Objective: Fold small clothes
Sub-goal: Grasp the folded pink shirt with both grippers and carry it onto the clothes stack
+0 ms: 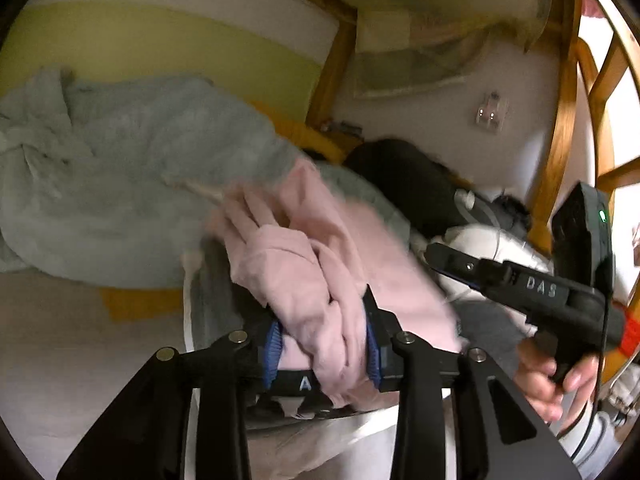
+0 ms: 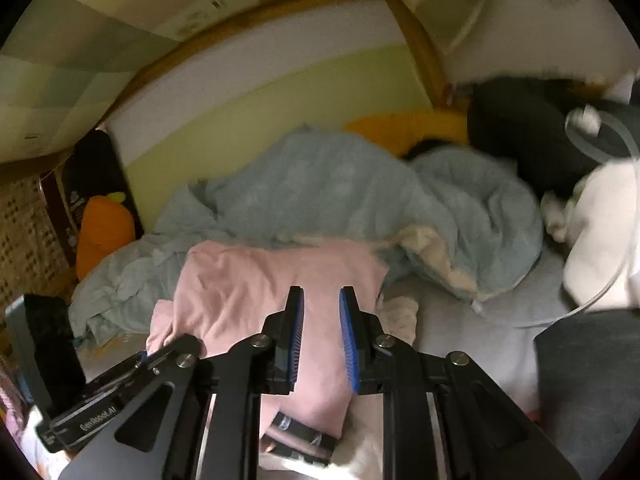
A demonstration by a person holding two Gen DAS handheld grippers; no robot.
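Pink cotton, a small garment [image 1: 304,264], is bunched between the blue pads of the left gripper [image 1: 324,348], which has it clamped in a thick wad with the jaws only partly apart; the rest trails up and away over the bed. From the right wrist view the same pink garment [image 2: 256,292] lies partly spread on the pale sheet [image 2: 472,328], in front of a rumpled grey-blue blanket [image 2: 320,196].

The right gripper [image 2: 320,336] hovers above the cloth with a narrow gap between its jaws and nothing visibly pinched in it (the pink seen through the gap looks to lie below). The person's hand [image 1: 556,380] grips its handle.

By the look of it, the step in hand is lifting and shaking the garment out before any fold is made. Next the right gripper would need a corner or hem opposite the left's hold, so the piece can be pulled flat. The frames are blurred, so which edge each holds cannot be told.
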